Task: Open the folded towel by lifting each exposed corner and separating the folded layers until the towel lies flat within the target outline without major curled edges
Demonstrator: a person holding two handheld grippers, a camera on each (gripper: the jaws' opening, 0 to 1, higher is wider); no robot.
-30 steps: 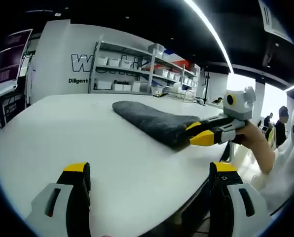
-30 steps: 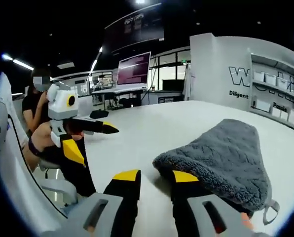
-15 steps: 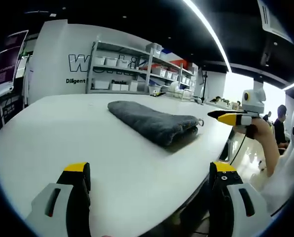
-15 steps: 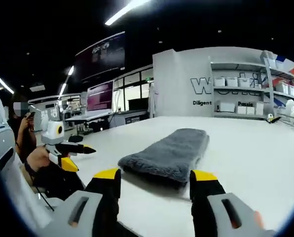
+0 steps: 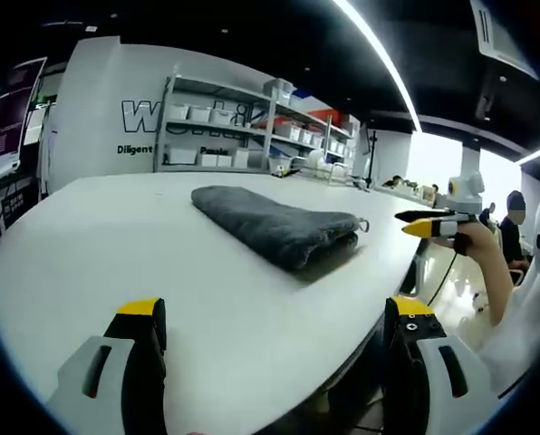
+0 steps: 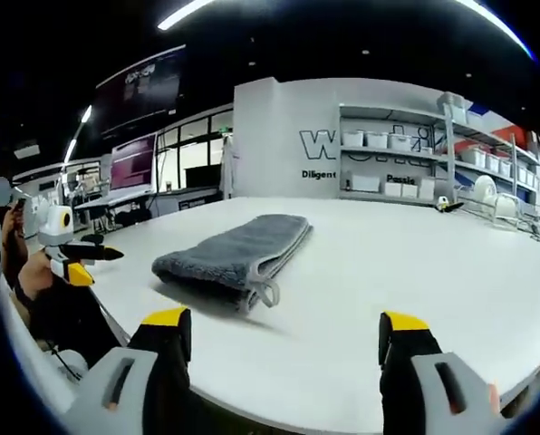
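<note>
A second ago the right gripper (image 6: 284, 331) had its jaws at the near end of the folded grey towel (image 6: 237, 251); it has since drawn back off the table's side, and its jaws now stand spread wide with nothing between them. The left gripper (image 5: 274, 322) has held its place, jaws spread just as wide and empty above the white table (image 5: 116, 263).

The left gripper view takes the towel from one long side: a thick, plush grey bundle lying across the middle of the table, its folded end toward the right, a small hanging loop at that end. Beyond the table's right edge the right gripper (image 5: 430, 222) shows from the side, yellow-tipped, in a person's hand (image 5: 467, 243); from there its jaws look close together. The right gripper view takes the towel end-on, so the stacked layers show as separate lips at the near end, with the loop drooping onto the table (image 6: 415, 272). The left gripper (image 6: 80, 262) sits at the far left of that view, past the table's rounded edge.

The table top is smooth, matt and bare around the towel on every side, with wide room out to its curved rim. Behind stand metal shelves (image 5: 238, 127) with white bins against a lettered wall.
</note>
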